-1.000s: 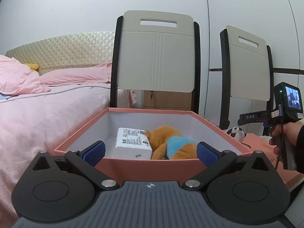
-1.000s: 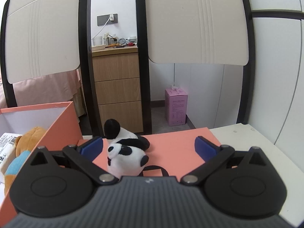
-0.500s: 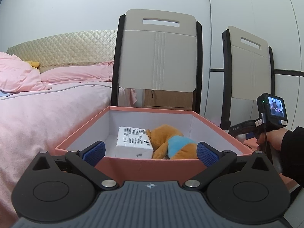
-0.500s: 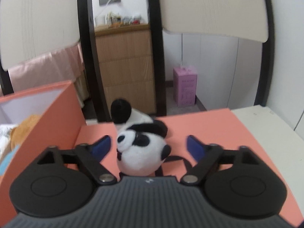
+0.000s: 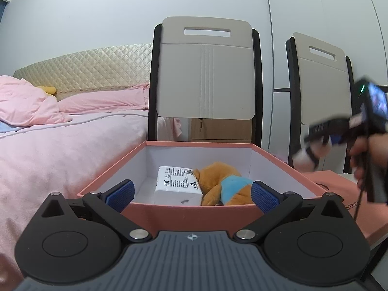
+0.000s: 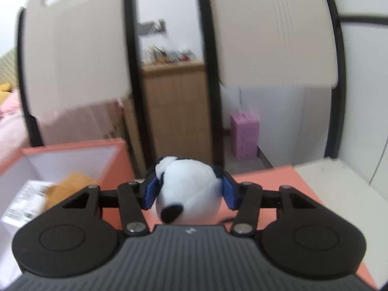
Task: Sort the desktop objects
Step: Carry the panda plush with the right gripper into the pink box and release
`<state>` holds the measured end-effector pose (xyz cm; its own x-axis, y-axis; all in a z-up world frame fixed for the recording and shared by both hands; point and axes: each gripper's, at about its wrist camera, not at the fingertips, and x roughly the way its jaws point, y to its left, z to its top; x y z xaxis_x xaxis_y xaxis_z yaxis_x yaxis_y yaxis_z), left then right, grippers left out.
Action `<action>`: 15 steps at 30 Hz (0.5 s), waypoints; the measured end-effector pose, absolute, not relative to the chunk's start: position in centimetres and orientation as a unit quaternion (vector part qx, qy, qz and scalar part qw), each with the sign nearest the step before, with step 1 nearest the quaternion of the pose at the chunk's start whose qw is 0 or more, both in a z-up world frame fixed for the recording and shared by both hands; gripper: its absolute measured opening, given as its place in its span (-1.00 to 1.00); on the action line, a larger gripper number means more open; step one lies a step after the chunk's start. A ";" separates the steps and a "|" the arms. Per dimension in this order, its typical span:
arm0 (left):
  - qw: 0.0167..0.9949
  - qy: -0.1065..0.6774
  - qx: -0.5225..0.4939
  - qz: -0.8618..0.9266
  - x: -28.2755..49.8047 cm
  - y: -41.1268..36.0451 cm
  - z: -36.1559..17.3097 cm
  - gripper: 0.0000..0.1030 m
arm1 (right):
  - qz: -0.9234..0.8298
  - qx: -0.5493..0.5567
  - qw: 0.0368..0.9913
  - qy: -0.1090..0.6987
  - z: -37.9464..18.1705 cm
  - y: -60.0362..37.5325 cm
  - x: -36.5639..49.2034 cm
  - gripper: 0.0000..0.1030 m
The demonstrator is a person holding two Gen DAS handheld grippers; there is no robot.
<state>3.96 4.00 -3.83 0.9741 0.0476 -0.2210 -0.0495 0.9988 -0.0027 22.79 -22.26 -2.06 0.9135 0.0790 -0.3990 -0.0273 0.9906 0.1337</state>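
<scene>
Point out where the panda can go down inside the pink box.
Free: the white box floor left of the white packet, up to the left wall, and the strip behind both items along the back wall. Crowded: the middle and right, where the packet and the orange plush lie touching. The panda is clamped in the right gripper.

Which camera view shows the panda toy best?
The right wrist view. There the panda toy fills the centre, clamped between the blue pads of the right gripper, though somewhat blurred. The left wrist view shows the panda toy only as a small, motion-blurred white shape at the right edge.
</scene>
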 end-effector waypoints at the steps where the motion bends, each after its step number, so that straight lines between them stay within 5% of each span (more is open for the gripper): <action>1: 0.994 0.111 -0.004 0.024 3.9 4.0 -3.8 1.00 | 0.038 0.069 0.978 0.194 -1.2 -22.0 22.1 0.05; 8: 0.994 0.109 -0.003 0.027 3.8 4.0 -3.8 1.00 | 0.135 0.112 0.974 0.143 2.8 -18.9 18.4 0.04; 15: 0.992 0.109 0.000 0.057 3.8 4.7 -3.2 1.00 | 0.265 0.118 0.937 0.197 1.4 -12.8 17.4 0.04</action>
<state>3.79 4.69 -3.21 0.9699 0.1129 -0.2159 -0.1130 0.9935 0.0121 17.39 -12.82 1.36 0.7824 0.5421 -0.3065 -0.4495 0.8323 0.3245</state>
